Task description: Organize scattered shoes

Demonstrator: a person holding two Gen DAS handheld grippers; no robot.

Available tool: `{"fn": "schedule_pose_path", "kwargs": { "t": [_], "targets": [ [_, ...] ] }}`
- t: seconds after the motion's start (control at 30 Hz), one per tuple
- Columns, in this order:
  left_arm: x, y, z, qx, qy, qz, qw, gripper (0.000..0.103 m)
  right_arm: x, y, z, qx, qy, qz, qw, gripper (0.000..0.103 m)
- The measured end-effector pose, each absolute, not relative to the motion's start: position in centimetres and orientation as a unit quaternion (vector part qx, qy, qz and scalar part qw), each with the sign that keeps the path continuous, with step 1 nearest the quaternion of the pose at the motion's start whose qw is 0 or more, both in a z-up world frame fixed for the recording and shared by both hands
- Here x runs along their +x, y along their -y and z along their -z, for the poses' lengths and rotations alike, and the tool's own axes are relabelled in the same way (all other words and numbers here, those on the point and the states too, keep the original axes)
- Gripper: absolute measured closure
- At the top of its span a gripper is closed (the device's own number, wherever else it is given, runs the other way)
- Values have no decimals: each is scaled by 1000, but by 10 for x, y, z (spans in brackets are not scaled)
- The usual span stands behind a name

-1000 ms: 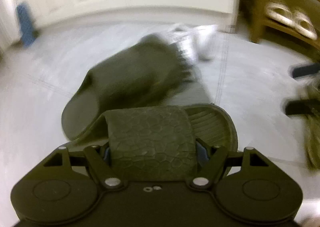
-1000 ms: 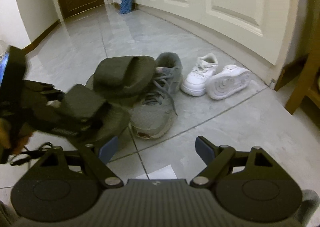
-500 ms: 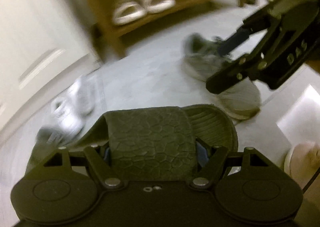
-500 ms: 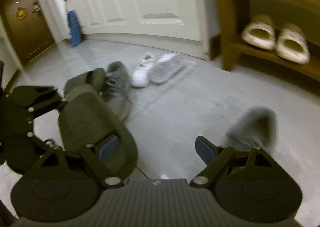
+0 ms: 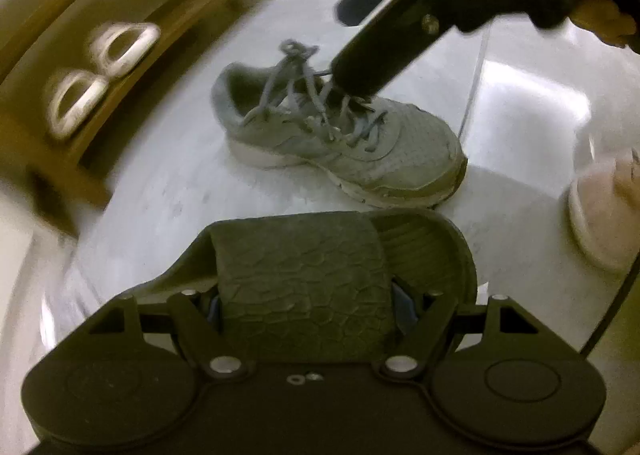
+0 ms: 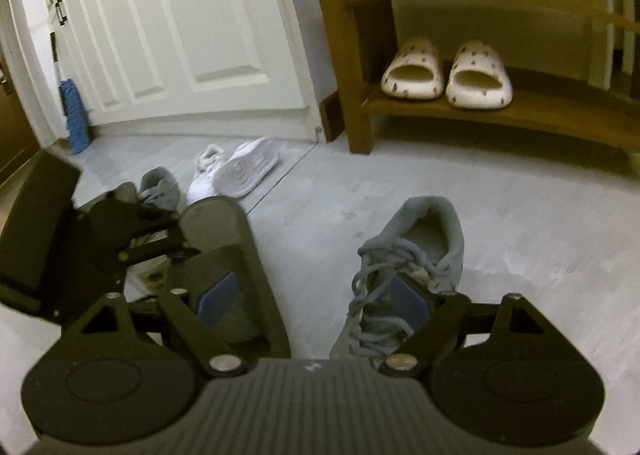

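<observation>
My left gripper (image 5: 304, 303) is shut on the textured strap of a dark green slide sandal (image 5: 304, 275) and holds it above the floor. A grey lace-up sneaker (image 5: 340, 135) lies just beyond it. My right gripper (image 6: 312, 295) is open; its right finger (image 6: 408, 295) hangs over the laces of that sneaker (image 6: 416, 239), and the held slide (image 6: 232, 255) is beside its left finger. Nothing is pressed between its pads. The right gripper (image 5: 360, 35) shows at the top of the left wrist view, over the sneaker's laces.
A wooden shoe rack (image 6: 520, 111) holds a pair of cream slippers (image 6: 444, 75). By the white doors (image 6: 200, 35) lie a second grey sneaker (image 6: 160, 187), a pair of white sneakers (image 6: 232, 171) and a blue duster (image 6: 74, 115). A pale pink shoe (image 5: 600, 207) is at the right.
Both views swung from the doors toward the shoe rack. The left gripper carried the slide away from the shoe pile to the lone grey sneaker. The right gripper came over that sneaker.
</observation>
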State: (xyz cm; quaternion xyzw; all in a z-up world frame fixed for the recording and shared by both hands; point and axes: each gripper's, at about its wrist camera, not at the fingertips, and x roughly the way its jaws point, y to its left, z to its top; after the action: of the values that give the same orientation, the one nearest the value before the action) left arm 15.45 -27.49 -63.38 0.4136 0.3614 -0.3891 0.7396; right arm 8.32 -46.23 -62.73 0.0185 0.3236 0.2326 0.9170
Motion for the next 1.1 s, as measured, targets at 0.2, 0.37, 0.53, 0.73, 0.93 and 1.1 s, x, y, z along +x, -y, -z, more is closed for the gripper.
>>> {"fn": "schedule_pose_path", "kwargs": {
  "t": [0.2,0.37,0.53,0.73,0.93,1.1],
  "targets": [
    [173,271,643,447,-353,419,707,28,82,445,643,31,-325,-222,919,16],
    [177,258,650,447,-365,449,683,28,90,444,649,43,-347,-211,913,16],
    [172,251,656,452,-363,491,650,27,96,440,652,45,-354,-207,911,16],
    [173,246,665,441,-394,427,684,23,94,430,652,34,-350,-226,909,16],
    [158,238,663,475,-397,359,698,22,93,421,654,22,-342,-250,905,16],
    [153,241,667,498,-351,343,715,21,96,413,654,17,-342,-275,898,16]
  ]
}}
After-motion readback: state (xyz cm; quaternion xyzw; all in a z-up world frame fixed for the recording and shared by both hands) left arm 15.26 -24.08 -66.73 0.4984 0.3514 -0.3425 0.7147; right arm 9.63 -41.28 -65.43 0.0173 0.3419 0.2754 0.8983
